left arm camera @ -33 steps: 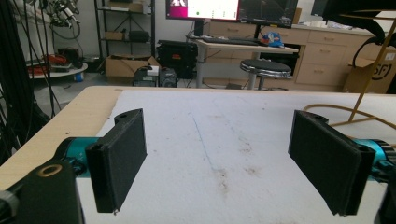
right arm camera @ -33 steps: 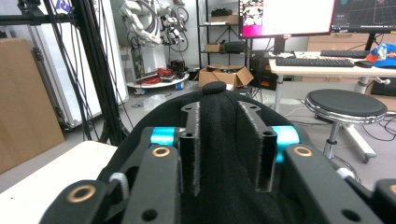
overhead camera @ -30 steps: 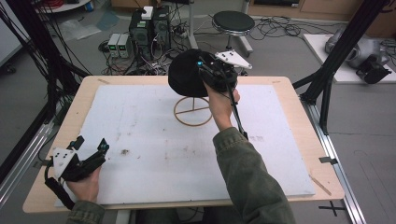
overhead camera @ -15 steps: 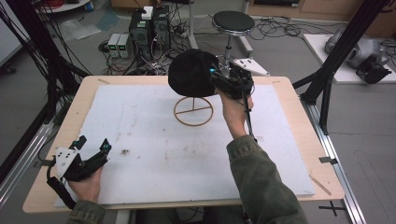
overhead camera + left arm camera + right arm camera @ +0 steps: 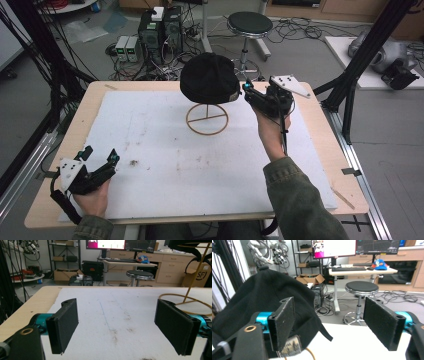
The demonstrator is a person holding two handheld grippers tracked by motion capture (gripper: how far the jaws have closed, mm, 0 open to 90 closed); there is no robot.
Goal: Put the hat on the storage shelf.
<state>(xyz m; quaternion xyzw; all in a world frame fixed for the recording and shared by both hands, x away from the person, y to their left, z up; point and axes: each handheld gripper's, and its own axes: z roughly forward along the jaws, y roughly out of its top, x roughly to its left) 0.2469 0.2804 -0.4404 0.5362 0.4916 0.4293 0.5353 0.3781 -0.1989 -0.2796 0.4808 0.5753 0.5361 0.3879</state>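
A black cap sits on top of a thin wooden wire stand whose ring base rests on the white mat at the back middle. My right gripper is held just right of the cap's brim, open, with nothing between its pads. In the right gripper view the cap hangs close ahead on the left, behind the left jaw, and the right gripper gapes wide. My left gripper rests open near the front left corner, far from the cap. In the left gripper view the left gripper faces bare mat, and the stand rises at the far right.
The white mat covers most of the wooden table. Beyond the far edge are a round stool and computer boxes with cables on the floor. Black frame posts rise at both sides.
My right gripper has drawn back to the right, away from the cap, which stays on the stand. The left gripper has not moved.
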